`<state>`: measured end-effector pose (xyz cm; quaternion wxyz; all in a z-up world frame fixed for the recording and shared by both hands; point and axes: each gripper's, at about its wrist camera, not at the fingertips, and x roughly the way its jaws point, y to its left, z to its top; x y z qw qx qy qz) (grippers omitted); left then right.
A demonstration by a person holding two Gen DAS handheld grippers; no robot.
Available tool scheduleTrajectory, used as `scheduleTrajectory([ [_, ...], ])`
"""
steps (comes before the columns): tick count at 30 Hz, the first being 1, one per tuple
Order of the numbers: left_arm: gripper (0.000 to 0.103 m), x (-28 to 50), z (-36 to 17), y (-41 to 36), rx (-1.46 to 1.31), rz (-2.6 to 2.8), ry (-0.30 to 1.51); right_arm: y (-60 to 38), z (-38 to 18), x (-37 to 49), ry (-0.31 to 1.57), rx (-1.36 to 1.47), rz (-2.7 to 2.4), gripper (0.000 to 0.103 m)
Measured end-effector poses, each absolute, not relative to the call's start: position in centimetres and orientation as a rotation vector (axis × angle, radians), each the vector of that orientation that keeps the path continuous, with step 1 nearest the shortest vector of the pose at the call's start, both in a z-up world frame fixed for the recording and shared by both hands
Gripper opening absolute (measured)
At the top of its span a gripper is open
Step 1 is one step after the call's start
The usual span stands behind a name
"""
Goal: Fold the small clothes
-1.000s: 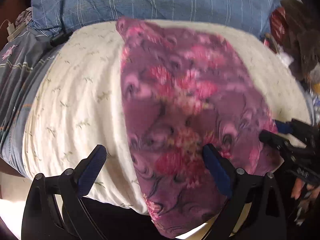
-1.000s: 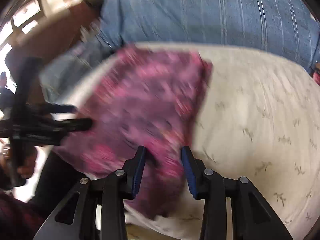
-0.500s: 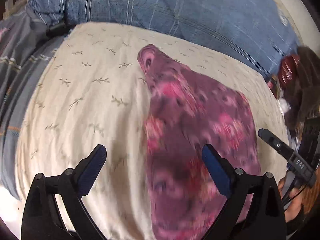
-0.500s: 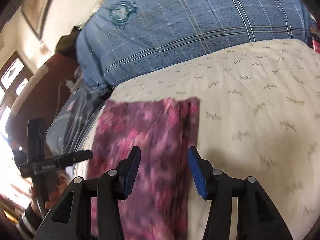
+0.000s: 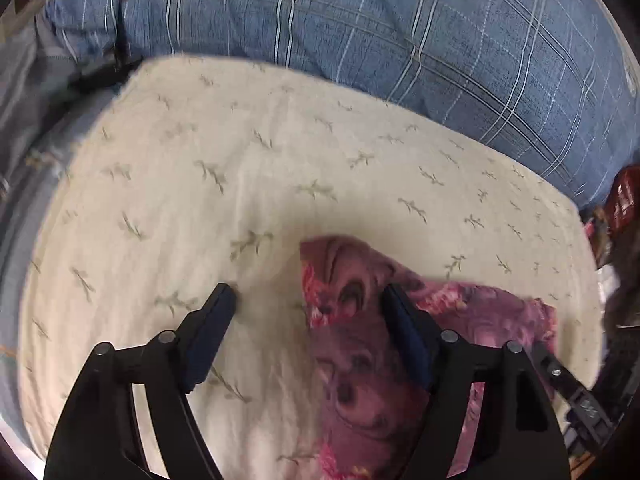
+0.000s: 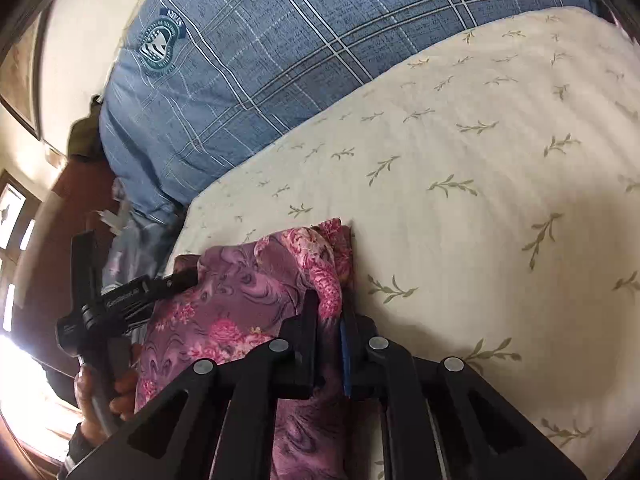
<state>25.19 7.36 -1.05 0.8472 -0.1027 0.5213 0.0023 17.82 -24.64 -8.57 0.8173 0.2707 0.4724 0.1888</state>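
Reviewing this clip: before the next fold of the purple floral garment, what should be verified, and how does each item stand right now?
1. Right tongs clamped on the garment edge: ok, just closed on it.
2. Left tongs gripping the cloth: not ok, closing but pads apart, corner between them.
3. Garment lying flat: not ok, bunched.
4. Bare cream sheet ahead for folding: ok.
5. Garment's near end: cannot tell, hidden.

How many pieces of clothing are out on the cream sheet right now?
1: a purple floral garment lying at the near edge of the cream sheet, its right edge pinched in the right tongs. Others may be hidden out of view.
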Motion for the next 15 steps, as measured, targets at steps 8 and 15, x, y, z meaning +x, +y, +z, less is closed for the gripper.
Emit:
scheduleTrajectory([
  [8, 0.069, 19.0, 1.9, 8.0, -0.215, -0.151, 1.031, -23.9, -4.0, 13.5, 0.899, 0.486, 0.54, 0.018],
  [15, 0.07, 15.4, 1.5, 7.2, -0.196, -0.16, 1.063, -21.7, -3.6, 10.9, 0.958, 0.227, 0.531, 0.019],
])
